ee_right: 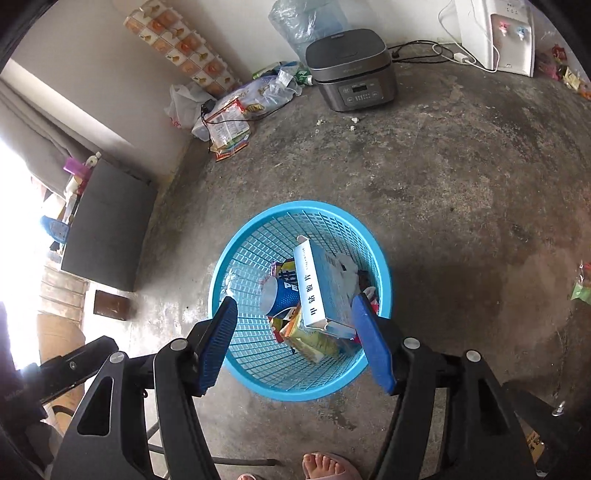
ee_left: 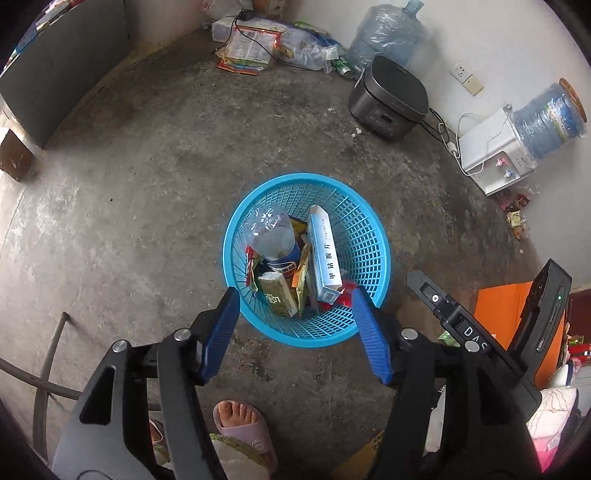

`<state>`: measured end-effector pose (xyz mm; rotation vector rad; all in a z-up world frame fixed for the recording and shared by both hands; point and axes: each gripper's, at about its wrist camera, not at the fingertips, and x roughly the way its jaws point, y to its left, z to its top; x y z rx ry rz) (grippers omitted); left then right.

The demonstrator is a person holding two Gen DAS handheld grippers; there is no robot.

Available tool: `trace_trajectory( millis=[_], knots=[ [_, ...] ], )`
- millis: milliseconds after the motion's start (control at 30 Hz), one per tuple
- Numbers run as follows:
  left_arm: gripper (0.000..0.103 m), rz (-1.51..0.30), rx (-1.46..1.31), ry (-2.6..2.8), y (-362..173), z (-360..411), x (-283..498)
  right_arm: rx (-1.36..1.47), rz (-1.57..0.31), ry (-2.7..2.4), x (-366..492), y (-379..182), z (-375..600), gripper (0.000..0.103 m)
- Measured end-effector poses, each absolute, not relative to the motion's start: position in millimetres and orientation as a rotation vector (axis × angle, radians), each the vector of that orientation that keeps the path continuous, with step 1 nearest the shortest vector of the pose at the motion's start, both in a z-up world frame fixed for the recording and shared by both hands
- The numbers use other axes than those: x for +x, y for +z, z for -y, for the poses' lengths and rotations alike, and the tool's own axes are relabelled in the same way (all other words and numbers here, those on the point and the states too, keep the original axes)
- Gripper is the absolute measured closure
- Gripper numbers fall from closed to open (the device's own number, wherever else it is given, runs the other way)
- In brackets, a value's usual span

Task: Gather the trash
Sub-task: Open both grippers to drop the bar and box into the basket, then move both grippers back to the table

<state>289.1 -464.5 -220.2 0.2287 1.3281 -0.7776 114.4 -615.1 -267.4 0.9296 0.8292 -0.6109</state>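
on the concrete floor [ee_left: 147, 184] stands a blue mesh basket [ee_left: 354, 229], filled with a crushed clear bottle [ee_left: 267, 234], a blue cup [ee_right: 282, 295] printed "pe", a green-yellow carton [ee_left: 277, 295] and a white box [ee_left: 323, 254] with chinese lettering. both the left gripper [ee_left: 293, 306] and right gripper [ee_right: 293, 312] hover over its near rim, fingers released, nothing between them. behind: a grey rice cooker [ee_left: 389, 98], a water dispenser [ee_left: 491, 151], and wrappers [ee_left: 247, 48] by the wall.

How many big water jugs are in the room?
2. One big water jug, wrapped in plastic, stands against the wall behind the rice cooker. The other sits on the white water dispenser. More may be hidden.
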Motion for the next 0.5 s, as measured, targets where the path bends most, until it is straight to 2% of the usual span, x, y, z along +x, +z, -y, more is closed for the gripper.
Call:
trace_trajectory(
  millis=[167,267,400,500],
  knots=[
    [0.043,-1.233,0.182,-0.772,-173.1,440.0,285.6,0.915,-0.756,-0.619,81.8,-242.4,594.7,0.040],
    [0.035,-1.158,0.130,-0.780,-134.0,416.0,276.1,0.876,-0.697,-0.628,63.7,-214.0,578.7,0.039],
    [0.026,-1.047,0.074,-0.791,-82.0,373.4,252.6,0.761,-0.607,-0.651,43.6,-167.3,550.2,0.025],
    [0.023,-0.966,0.044,-0.770,-54.1,333.1,234.1,0.641,-0.561,-0.655,35.3,-134.7,524.7,0.016]
  ],
)
